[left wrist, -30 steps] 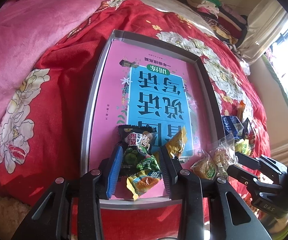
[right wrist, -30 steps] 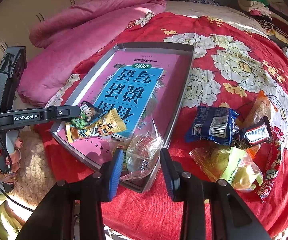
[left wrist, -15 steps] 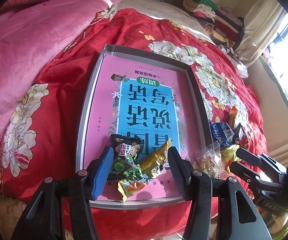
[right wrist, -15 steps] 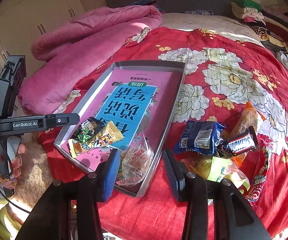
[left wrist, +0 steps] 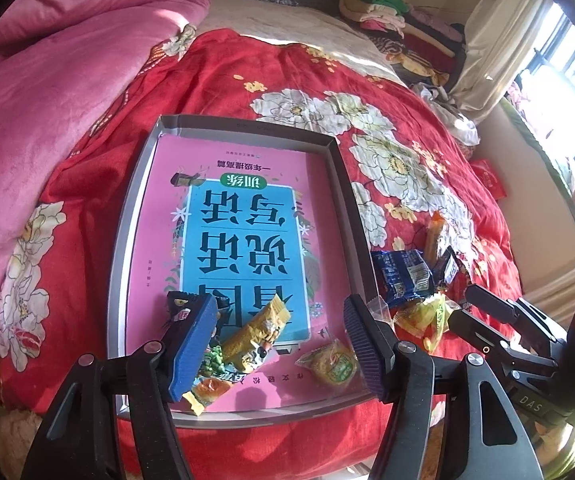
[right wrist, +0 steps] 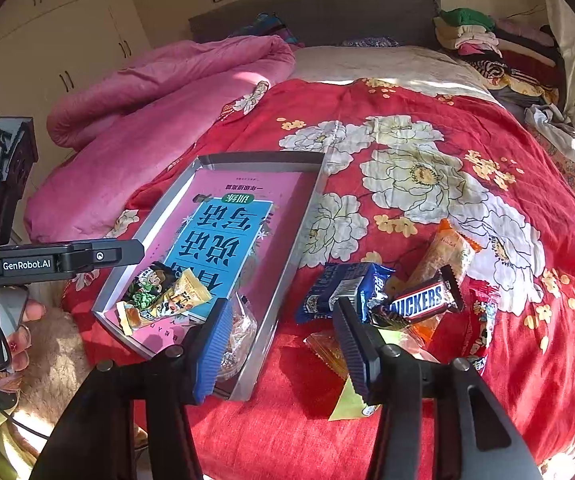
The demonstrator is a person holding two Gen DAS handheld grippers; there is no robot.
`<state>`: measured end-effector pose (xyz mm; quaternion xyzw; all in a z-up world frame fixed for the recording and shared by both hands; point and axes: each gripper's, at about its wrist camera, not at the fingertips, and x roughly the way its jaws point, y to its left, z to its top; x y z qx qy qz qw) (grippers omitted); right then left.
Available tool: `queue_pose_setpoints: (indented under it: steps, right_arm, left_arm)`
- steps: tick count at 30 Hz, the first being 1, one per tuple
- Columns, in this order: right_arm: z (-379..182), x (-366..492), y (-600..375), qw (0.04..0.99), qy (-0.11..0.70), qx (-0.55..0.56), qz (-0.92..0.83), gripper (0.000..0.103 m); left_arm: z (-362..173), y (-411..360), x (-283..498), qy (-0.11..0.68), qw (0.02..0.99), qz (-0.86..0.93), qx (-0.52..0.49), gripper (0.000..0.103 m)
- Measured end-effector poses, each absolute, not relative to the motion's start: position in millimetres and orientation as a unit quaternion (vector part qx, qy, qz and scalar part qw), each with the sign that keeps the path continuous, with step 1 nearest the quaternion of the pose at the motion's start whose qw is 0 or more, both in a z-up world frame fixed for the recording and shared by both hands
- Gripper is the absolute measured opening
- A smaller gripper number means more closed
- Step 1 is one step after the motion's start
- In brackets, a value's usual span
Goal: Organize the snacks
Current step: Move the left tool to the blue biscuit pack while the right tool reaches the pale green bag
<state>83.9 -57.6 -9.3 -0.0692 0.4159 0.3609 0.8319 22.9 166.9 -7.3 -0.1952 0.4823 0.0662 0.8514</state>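
A grey tray (left wrist: 135, 208) lined with a pink and blue book cover lies on the red floral bedspread; it also shows in the right wrist view (right wrist: 287, 248). At its near end lie a green pea packet (right wrist: 147, 284), a yellow packet (left wrist: 257, 332), an orange packet (left wrist: 207, 390) and a clear bag of wrapped sweets (left wrist: 333, 364). Right of the tray lie a blue packet (right wrist: 343, 292), a Snickers bar (right wrist: 419, 302), an orange tube packet (right wrist: 445, 250) and a yellow-green bag (left wrist: 427, 318). My left gripper (left wrist: 277, 350) is open and empty above the tray's near end. My right gripper (right wrist: 283, 350) is open and empty above the tray's right wall.
A pink quilt (right wrist: 159, 92) is heaped at the left of the bed. Folded clothes (right wrist: 483, 40) are stacked at the far right corner. A red packet (right wrist: 481, 320) lies at the right of the snack pile. The bed's front edge is just below the tray.
Both grippers have pulled back and up from the tray and opened wider. The clear bag of sweets now lies in the tray, free of the right gripper.
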Motion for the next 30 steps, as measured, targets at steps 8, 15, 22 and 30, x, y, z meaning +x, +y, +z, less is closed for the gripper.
queue_pose_setpoints:
  steps: [8,15,22,30]
  right_arm:
    - [-4,95,-80,0.844,0.412,-0.049,0.339,0.052]
    - [2,102,-102,0.855,0.404,-0.032,0.324,0.053]
    - [6,114,-133,0.869,0.397,-0.015,0.295,0.053]
    - [3,124,-163,0.875,0.402,0.004,0.270,0.053]
  left_arm:
    - [0,140,40,0.485,0.856,0.043,-0.174,0.068]
    - [6,117,53,0.486,0.859,0.022,-0.159,0.068]
    - [6,96,71,0.491,0.859,0.002,-0.147,0.069]
    - [-1,74,94,0.508,0.851,-0.021,-0.132,0.069]
